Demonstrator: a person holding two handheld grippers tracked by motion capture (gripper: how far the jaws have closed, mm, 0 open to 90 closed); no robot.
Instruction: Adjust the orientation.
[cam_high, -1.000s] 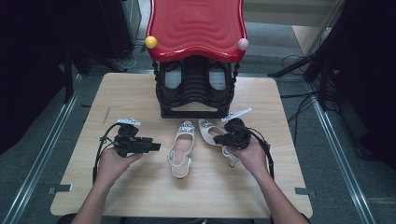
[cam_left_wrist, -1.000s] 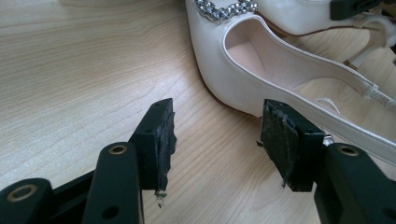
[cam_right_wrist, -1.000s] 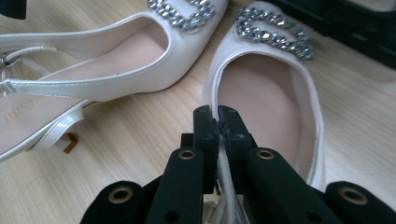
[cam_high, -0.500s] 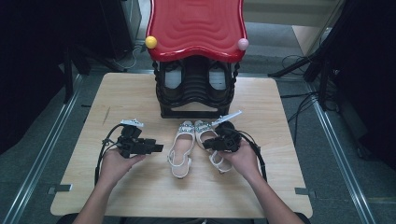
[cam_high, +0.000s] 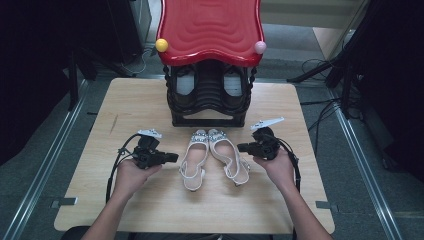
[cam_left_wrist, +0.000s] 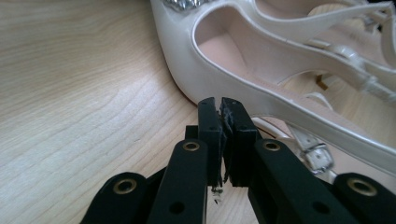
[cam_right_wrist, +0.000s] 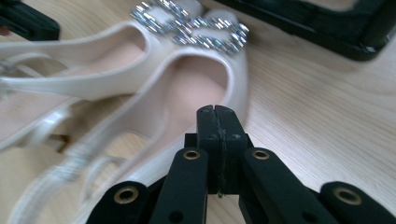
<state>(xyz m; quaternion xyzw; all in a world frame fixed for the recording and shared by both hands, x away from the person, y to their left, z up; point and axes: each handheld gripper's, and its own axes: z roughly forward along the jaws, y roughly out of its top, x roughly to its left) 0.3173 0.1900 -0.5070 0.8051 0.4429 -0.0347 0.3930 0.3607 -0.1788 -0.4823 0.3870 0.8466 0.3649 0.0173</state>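
Sandals lie side by side at the middle of the table (cam_high: 150, 100), toes toward the black shoe rack (cam_high: 209, 119) under its red top, heels toward you. The left sandal (cam_high: 192, 159) and the right sandal (cam_high: 227, 155) touch near their jewelled toes and spread apart toward the heel straps.

Your left gripper (cam_high: 174, 157) sits just beside the outer edge of the left sandal, jaws pressed together with nothing between them; in the left gripper view the closed tips (cam_left_wrist: 220, 105) rest right against the shoe's white side (cam_left_wrist: 261, 93).

Your right gripper (cam_high: 241, 147) sits just beside the outer edge of the right sandal, jaws likewise pressed together and empty; in the right gripper view its tips (cam_right_wrist: 217, 111) point at the shoe's open side, below the crystal ornament (cam_right_wrist: 191, 23).
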